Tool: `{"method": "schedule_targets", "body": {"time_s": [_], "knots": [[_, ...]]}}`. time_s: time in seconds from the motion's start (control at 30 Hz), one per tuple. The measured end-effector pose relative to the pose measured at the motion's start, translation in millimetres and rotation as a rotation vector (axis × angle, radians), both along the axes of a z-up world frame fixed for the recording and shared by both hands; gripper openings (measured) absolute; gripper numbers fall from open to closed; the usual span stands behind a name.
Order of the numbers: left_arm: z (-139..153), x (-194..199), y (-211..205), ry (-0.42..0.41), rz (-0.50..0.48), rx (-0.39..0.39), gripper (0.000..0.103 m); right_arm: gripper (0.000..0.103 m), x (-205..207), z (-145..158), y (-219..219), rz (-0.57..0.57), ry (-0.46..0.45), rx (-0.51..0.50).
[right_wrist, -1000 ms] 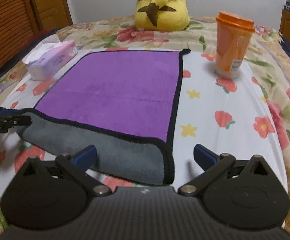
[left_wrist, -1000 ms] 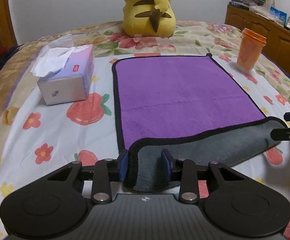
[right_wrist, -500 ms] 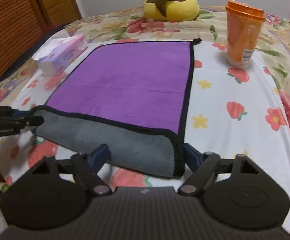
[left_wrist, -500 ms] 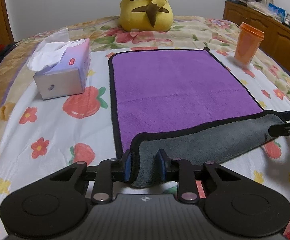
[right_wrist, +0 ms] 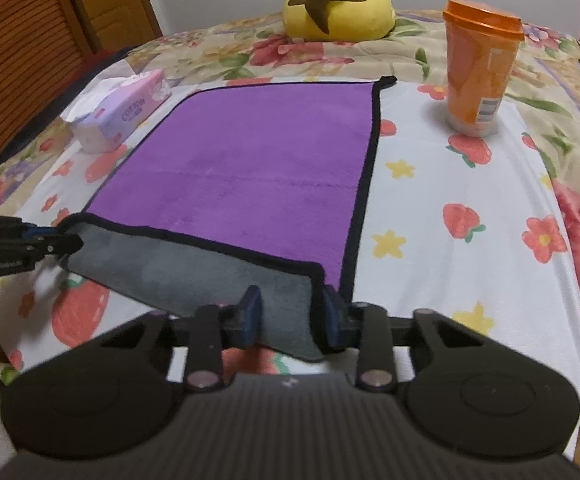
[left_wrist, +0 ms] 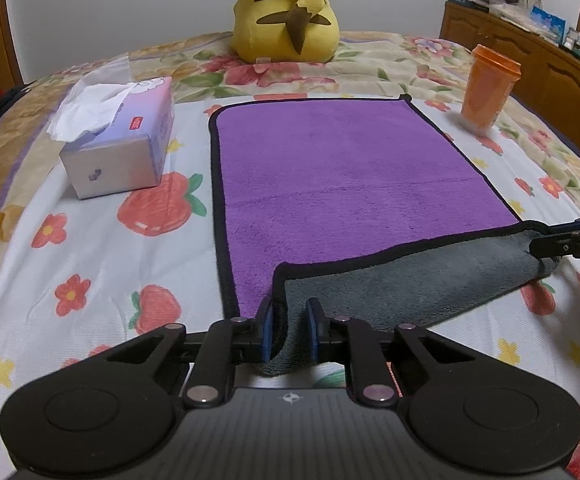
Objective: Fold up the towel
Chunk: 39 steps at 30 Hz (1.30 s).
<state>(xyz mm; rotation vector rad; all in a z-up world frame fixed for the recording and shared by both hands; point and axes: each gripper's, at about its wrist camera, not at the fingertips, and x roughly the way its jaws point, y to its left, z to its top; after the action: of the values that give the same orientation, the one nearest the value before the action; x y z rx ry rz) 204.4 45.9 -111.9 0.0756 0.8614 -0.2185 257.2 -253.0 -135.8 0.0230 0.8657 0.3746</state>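
Observation:
A purple towel (left_wrist: 342, 176) with a black hem and a grey underside lies flat on the flowered bedspread; it also shows in the right wrist view (right_wrist: 249, 168). Its near edge is turned up, grey side showing. My left gripper (left_wrist: 290, 330) is shut on the near left corner. My right gripper (right_wrist: 292, 314) is shut on the near right corner. Each gripper shows at the edge of the other's view, the right one (left_wrist: 566, 240) and the left one (right_wrist: 29, 244).
A tissue box (left_wrist: 119, 140) stands left of the towel. An orange lidded cup (right_wrist: 478, 68) stands to its right. A yellow plush toy (left_wrist: 285, 12) sits at the far side. A wooden dresser (left_wrist: 530, 60) stands beyond the bed's right side.
My right gripper closed from wide open onto the near right corner. Both grippers lifted the near edge a little. My left gripper tightened on its corner.

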Motion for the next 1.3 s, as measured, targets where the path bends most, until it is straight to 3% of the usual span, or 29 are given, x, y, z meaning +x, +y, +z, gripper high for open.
{"method": "schedule_targets", "body": {"time_s": [0.1,0.2,0.3,1.3], "knots": [[0.4,0.3,1.1,-0.005,0.007,-0.005,0.011,0.02,0.1,-1.0,-0.7,-0.001,-0.003,-0.011],[1.7,-0.3,1.9,-0.011,0.004,-0.012,0.009,0.008,1.2,-2.2,-3.0,-0.009,-0.005,-0.015],[3.8,-1.5,1.2,-0.023,-0.001,-0.014,0.008,0.005,1.8,-2.2,-5.5,-0.02,-0.007,-0.011],[46.5,-8.5,6.6,-0.204,0.018,-0.087,0.007,0.004,-4.7,26.6,-9.5,-0.033,-0.208,0.037]]}}
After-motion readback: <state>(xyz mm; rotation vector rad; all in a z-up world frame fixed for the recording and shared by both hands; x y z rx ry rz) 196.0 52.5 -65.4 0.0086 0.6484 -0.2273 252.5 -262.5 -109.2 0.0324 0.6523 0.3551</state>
